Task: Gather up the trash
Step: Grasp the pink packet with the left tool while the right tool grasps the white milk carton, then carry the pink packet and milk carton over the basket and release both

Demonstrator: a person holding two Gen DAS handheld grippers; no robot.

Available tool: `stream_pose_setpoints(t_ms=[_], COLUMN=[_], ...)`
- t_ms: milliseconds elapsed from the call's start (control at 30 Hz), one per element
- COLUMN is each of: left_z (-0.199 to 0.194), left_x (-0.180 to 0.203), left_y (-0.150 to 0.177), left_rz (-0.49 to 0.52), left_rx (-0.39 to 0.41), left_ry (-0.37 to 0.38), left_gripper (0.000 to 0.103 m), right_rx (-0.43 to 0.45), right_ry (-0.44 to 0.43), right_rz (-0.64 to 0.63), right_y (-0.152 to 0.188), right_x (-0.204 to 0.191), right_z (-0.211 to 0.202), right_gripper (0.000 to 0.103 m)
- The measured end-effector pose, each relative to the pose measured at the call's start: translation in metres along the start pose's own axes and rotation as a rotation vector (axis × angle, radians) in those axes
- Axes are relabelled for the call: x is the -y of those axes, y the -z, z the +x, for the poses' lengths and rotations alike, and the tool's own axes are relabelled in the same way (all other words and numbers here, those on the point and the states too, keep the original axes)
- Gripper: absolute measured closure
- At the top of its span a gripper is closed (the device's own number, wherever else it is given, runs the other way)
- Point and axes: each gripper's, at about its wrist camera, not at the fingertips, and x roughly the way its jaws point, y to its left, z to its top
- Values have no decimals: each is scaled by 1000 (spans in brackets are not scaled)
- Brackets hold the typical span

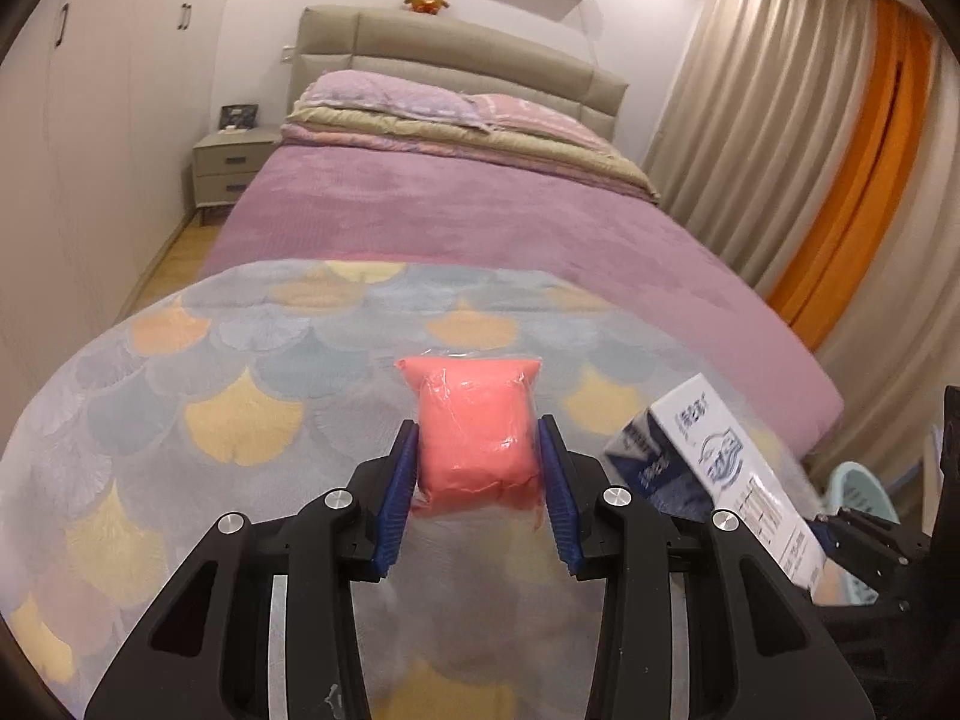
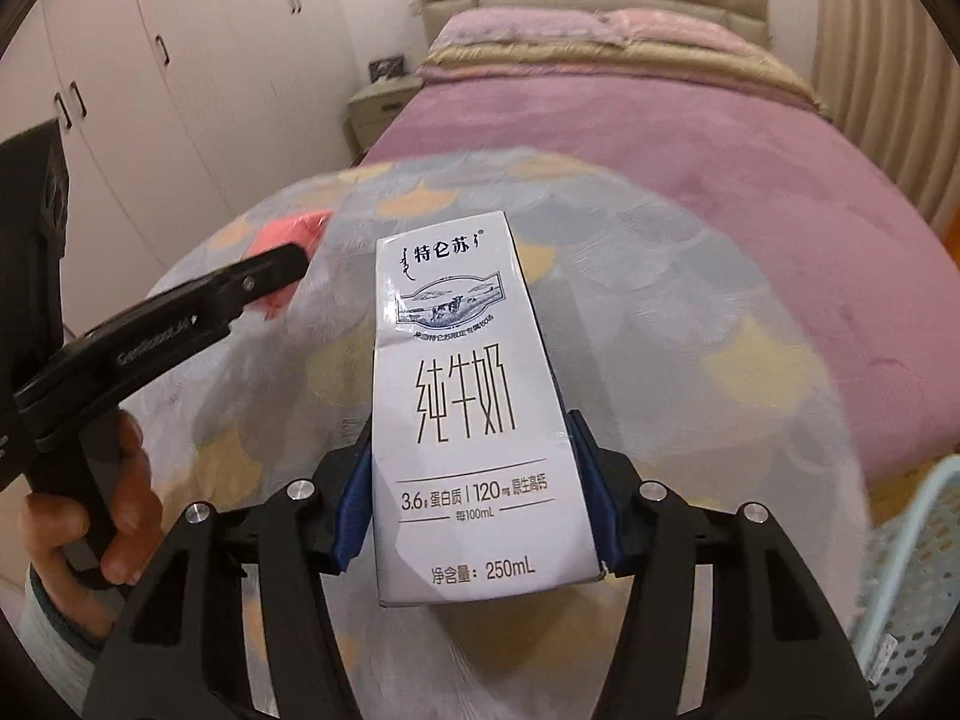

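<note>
My left gripper point(image 1: 477, 450) is shut on a pink plastic-wrapped packet point(image 1: 474, 426), held just above the fan-patterned blanket point(image 1: 240, 372) at the foot of the bed. My right gripper point(image 2: 474, 468) is shut on a white 250 mL milk carton point(image 2: 462, 396), held upright-tilted above the same blanket. The carton also shows at the right of the left wrist view point(image 1: 720, 468). The left gripper with the pink packet point(image 2: 288, 234) shows at the left of the right wrist view, held by a hand.
A light blue perforated basket point(image 2: 918, 570) stands by the bed's right front corner; it also shows in the left wrist view point(image 1: 858, 486). The purple bed point(image 1: 480, 222) stretches ahead, with folded quilts, a nightstand point(image 1: 231, 171), wardrobes at left and curtains at right.
</note>
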Motion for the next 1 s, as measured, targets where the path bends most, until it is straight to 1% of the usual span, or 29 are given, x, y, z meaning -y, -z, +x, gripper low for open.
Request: stream_pose_setpoints(t_ms=[67, 100, 167, 200, 267, 300, 367, 400, 467, 533, 600, 700, 767, 800, 1000], left_z=[-14, -18, -32, -38, -51, -57, -63, -66, -71, -73, -72, -67, -62, -59, -43], left_x=[15, 20, 41, 51, 76, 90, 113, 123, 148, 168, 190, 211, 225, 231, 270], left_y=[-2, -3, -7, -7, -9, -9, -8, -7, -4, -1, 4, 12, 17, 19, 33], left_rz=[3, 6, 31, 44, 73, 89, 110, 117, 135, 154, 175, 202, 220, 226, 278], left_rx=[12, 17, 40, 49, 70, 81, 92, 96, 103, 103, 98, 83, 66, 57, 0], left_ry=[41, 54, 90, 104, 148, 173, 211, 232, 280, 318, 355, 396, 418, 430, 505], left_gripper=[65, 65, 65, 65, 65, 65, 65, 65, 65, 65, 65, 65, 65, 65, 65], right_rx=[34, 60, 97, 130, 153, 181, 198, 218, 235, 254, 265, 268, 259, 250, 221], right_ry=[24, 52, 96, 131, 157, 184, 198, 216, 235, 269, 291, 335, 356, 384, 447], right_rz=[7, 13, 25, 45, 68, 105, 142, 191, 227, 290, 333, 406, 429, 456, 535], right_y=[3, 5, 9, 14, 18, 23, 29, 37, 44, 57, 67, 85, 91, 99, 121], right_x=[4, 7, 13, 22, 31, 44, 57, 74, 86, 109, 124, 150, 161, 170, 201], right_z=[-17, -31, -53, -74, -91, -111, -127, -145, -160, -182, -195, -213, -218, -222, -234], right_gripper=[49, 49, 49, 49, 49, 49, 49, 49, 49, 49, 49, 49, 49, 49, 48])
